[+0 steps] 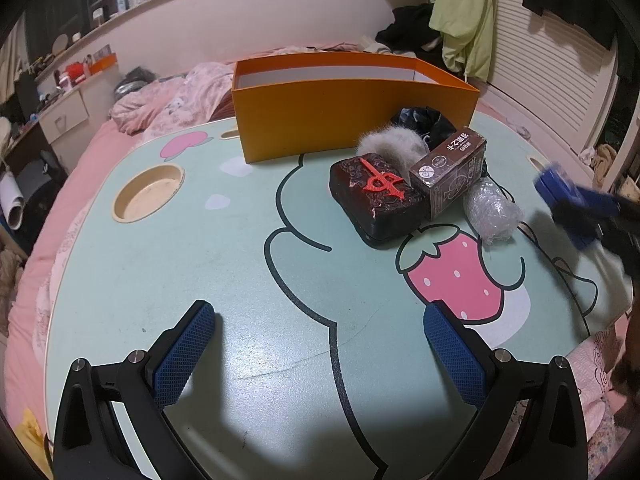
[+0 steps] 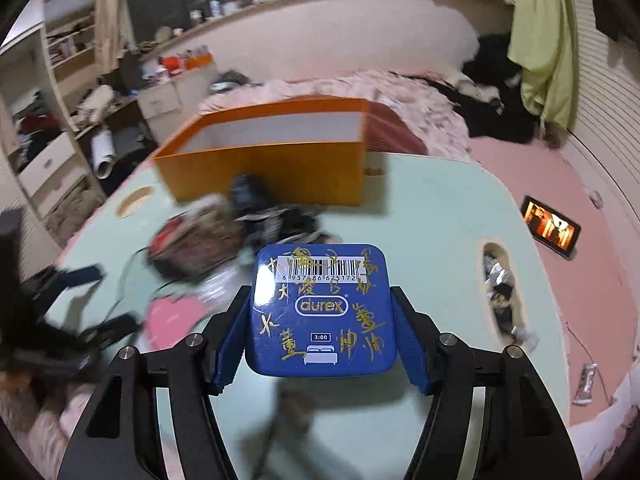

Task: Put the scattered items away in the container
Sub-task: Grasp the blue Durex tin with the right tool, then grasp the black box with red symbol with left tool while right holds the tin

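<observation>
One blue tin (image 2: 322, 312) is clamped in the right gripper (image 2: 320, 334) — the left gripper (image 1: 318, 354) is spread wide, empty; one orange container (image 1: 352, 114) and five items are counted on the bench (image 1: 160, 264).

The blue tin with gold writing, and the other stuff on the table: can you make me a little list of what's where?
held item: square blue tin with gold writing, clamped in the right hand-held gripper
left hand-held gripper: open, nothing in it, above the mint-green cartoon table
container: orange cardboard box, white inside, no items visible in it
pile beside box: dark patterned case with red emblem, brown printed carton, grey fluffy ball, clear crinkled plastic bundle
</observation>
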